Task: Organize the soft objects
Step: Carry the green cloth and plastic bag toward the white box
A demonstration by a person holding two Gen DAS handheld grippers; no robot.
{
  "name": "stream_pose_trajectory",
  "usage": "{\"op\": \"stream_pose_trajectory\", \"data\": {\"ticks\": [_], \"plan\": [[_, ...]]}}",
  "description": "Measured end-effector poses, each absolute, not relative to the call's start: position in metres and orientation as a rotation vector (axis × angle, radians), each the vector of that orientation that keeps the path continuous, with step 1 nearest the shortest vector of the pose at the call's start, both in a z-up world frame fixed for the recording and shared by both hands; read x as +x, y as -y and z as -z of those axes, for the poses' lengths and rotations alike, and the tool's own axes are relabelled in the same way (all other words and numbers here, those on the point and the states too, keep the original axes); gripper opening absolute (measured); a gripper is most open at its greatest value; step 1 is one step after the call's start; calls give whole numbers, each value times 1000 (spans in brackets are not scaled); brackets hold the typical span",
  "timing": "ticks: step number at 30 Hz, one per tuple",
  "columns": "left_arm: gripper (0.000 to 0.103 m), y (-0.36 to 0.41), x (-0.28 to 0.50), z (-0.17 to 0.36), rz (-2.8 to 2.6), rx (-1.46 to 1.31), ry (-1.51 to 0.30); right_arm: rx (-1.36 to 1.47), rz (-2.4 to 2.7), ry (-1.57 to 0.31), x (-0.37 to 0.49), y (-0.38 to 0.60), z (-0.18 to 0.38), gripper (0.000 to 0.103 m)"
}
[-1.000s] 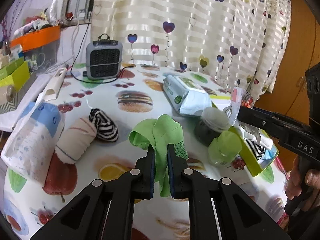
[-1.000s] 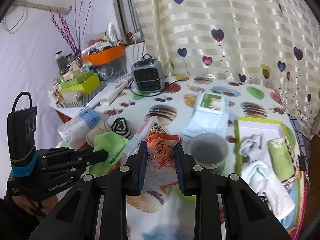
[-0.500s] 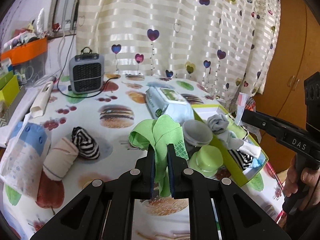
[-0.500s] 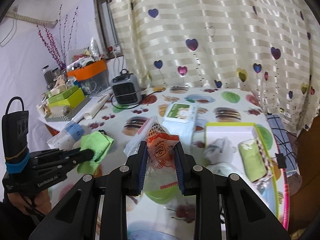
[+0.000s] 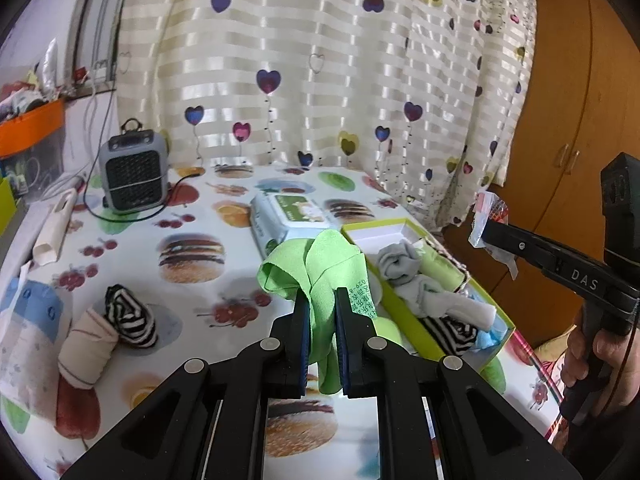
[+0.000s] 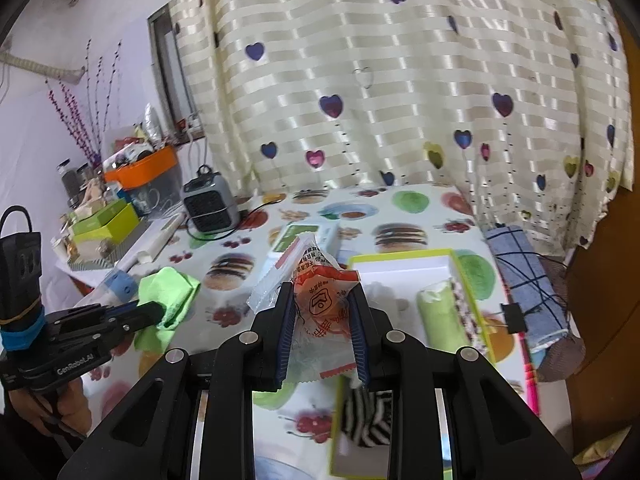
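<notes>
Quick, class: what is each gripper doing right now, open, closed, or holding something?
Left gripper: closed on the green cloth.
Right gripper: closed on the orange-and-clear snack packet.

Even indoor daylight, strong fisheye distortion, both views mostly sharp.

Light comes through the striped curtain (image 5: 320, 80), whose satin bands show bright sheen. The glossy worktop (image 5: 192, 216) carries only faint, soft shadows. Both pictures curve heavily toward black vignetted corners. In the right wrist view the window frame (image 6: 168, 60) bows visibly, and the striped cloth (image 6: 366, 420) at the bottom is smeared by blur. The wooden wardrobe (image 5: 568, 120) is dimmer than the rest.
</notes>
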State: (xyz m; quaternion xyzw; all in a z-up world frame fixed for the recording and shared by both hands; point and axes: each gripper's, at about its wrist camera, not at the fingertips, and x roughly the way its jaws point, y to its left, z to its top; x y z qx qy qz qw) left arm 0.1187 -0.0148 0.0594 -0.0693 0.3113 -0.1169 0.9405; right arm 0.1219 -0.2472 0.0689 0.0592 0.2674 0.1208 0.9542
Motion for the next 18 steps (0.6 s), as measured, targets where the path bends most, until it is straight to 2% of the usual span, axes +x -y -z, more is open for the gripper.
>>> {"op": "stream_pose_trajectory", "data": {"ticks": [18], "plan": [[11, 53, 133, -58, 325, -122, -653, 180, -117, -624, 131, 300, -37, 27]]}}
